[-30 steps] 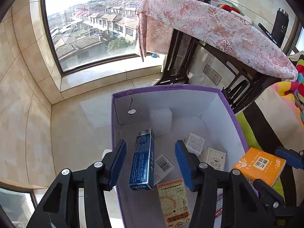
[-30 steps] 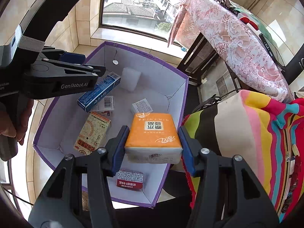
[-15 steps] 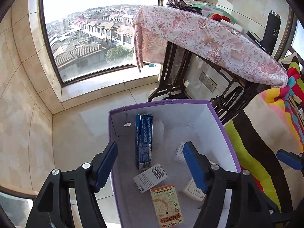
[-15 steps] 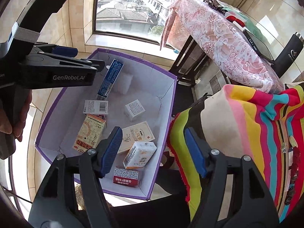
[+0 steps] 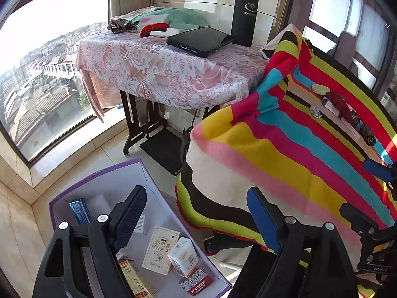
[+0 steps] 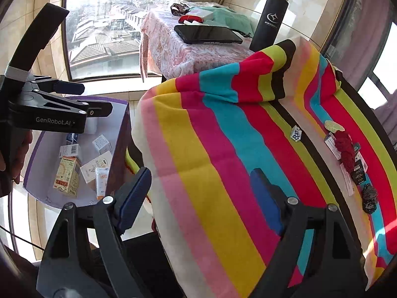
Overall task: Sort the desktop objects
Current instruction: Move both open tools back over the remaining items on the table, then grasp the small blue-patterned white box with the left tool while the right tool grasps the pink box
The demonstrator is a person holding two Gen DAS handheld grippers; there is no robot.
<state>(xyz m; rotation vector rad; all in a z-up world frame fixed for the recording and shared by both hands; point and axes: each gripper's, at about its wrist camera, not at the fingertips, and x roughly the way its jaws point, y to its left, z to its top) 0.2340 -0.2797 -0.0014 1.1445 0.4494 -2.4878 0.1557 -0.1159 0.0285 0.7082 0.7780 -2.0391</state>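
Observation:
A purple-rimmed white box (image 5: 96, 173) stands on the floor beside the striped table; it also shows in the right wrist view (image 6: 124, 114). It holds several small cartons, among them a blue carton (image 5: 79, 209) and a tissue pack (image 5: 183, 257). My left gripper (image 5: 196, 213) is open and empty over the box's right edge. My right gripper (image 6: 201, 193) is open and empty above the striped tablecloth (image 6: 223, 149). Small objects lie on the far right of the cloth: a small white cube (image 6: 296, 134), a red scrunchie (image 6: 345, 150), a pale green piece (image 6: 333, 125) and dark items (image 6: 369, 198).
A side table with a pink floral cloth (image 5: 161, 72) stands behind, bearing a black tablet (image 5: 199, 40), a black flask (image 5: 244, 12) and folded cloths. A large window (image 5: 37, 87) fills the left. The left gripper body (image 6: 49, 114) shows in the right wrist view.
Both grippers have swung right, away from the box toward the striped table. A second ago the right held the orange tissue pack and the left the blue carton; both now lie in the box.

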